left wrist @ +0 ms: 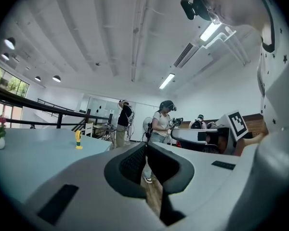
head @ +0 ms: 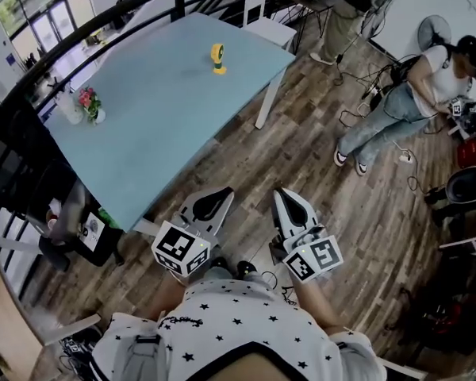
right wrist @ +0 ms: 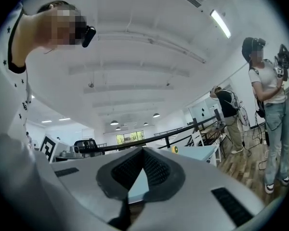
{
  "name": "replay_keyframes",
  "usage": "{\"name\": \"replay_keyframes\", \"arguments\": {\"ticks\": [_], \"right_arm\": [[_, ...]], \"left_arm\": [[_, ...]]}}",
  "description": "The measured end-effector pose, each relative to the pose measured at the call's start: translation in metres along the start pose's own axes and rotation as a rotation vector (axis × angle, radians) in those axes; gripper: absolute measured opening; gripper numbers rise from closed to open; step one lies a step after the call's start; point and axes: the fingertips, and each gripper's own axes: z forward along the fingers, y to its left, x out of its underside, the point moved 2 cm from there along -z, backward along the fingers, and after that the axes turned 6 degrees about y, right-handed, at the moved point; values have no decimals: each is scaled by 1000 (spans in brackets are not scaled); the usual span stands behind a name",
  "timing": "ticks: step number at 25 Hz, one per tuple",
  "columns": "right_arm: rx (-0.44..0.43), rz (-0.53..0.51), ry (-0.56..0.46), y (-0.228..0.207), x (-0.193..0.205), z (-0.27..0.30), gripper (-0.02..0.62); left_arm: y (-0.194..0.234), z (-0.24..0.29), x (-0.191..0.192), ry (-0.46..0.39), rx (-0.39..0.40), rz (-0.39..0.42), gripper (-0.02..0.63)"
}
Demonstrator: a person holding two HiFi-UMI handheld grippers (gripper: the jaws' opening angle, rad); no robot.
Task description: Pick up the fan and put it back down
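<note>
No words or numbers are readable. Square coded markers [head: 174, 245] sit on the left tool [head: 223, 194] and right tool [head: 281, 193], near six o'clock.

Wearer: white shirt [head: 238, 324], small black stars, dark neck trim. Left claw [head: 220, 192] and right claw [head: 281, 190]: pale grey shells, black ribbed pads. White cubes bearing black square markers: left cube [head: 180, 248], right cube [head: 313, 259].
</note>
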Motion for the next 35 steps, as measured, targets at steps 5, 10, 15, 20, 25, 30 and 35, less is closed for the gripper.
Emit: {"name": "replay_keyframes", "arguments": {"ticks": [5,10,15,20,25,30,35], "right_arm": [[23,6,-2,6,3,11,-2],[1,-10,8,16,2,28,-2],[-21,-22,23,19,4,39,5],[-43,-21,39,3,6,51,14],[-94,-10,41,-29,4,69,29],[-156,3,42,-70,-2,94,40],[-223,11,55,-116,-7,120,52]], "left_arm": [[12,-6,2,4,20,10,31],[32,-16,1,-13,-6,-3,31],[44,-22,7,-5,-38,-23,32],[49,-11,8,12,-61,-22,32],[58,11,10,29,-121,-22,32],[71,41,5,28,-196,-22,32],[90,82,1,31,-278,-37,31]]}}
